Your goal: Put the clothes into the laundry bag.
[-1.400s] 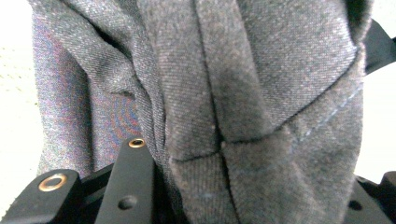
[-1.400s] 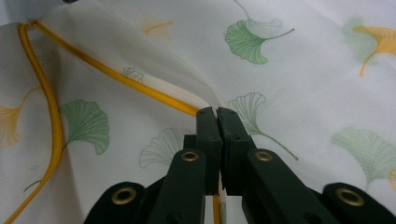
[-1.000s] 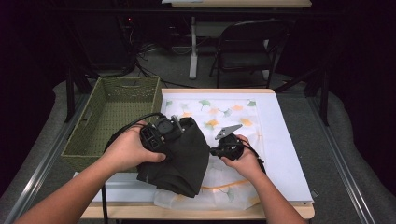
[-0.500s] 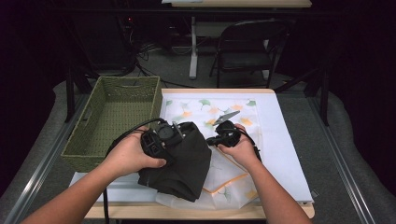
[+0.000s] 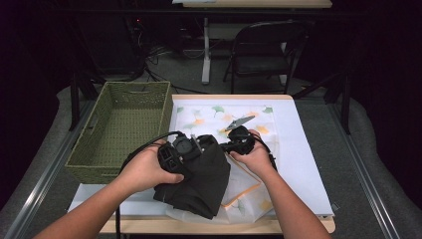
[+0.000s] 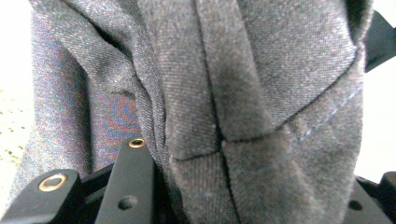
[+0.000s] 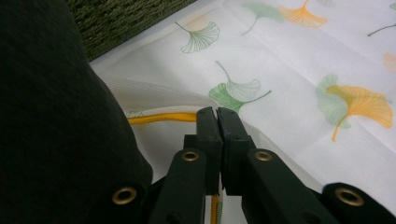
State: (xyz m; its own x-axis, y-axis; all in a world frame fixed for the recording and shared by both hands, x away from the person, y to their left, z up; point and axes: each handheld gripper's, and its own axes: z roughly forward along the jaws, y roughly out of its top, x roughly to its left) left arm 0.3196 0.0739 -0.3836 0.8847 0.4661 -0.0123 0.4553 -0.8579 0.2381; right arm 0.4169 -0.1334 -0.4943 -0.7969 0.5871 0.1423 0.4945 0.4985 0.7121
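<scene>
The dark grey garment [image 5: 196,177] lies bunched on the near half of the table [image 5: 308,164], on top of a white cloth with an orange edge [image 5: 244,186], which rests on a leaf-printed sheet [image 5: 219,112]. The left gripper [image 5: 181,149] is clamped on a thick fold of the garment; in the left gripper view the twill [image 6: 243,93] is packed between the 2 jaws. The right gripper [image 7: 217,114] has its jaws pressed together on the orange-piped edge [image 7: 161,117] of the white cloth, just beside the garment. A green woven basket [image 5: 122,132] stands to the left, near the left hand [image 5: 149,169]. Risk 1: if both grippers lift together, the white cloth is likely to rise with the garment, because the 2 overlap. Risk 2: the left grip holds several layers, so an inner layer could slip out and the bundle could unfold. Risk 3: dragging either cloth may wrinkle the leaf-printed sheet beneath.
</scene>
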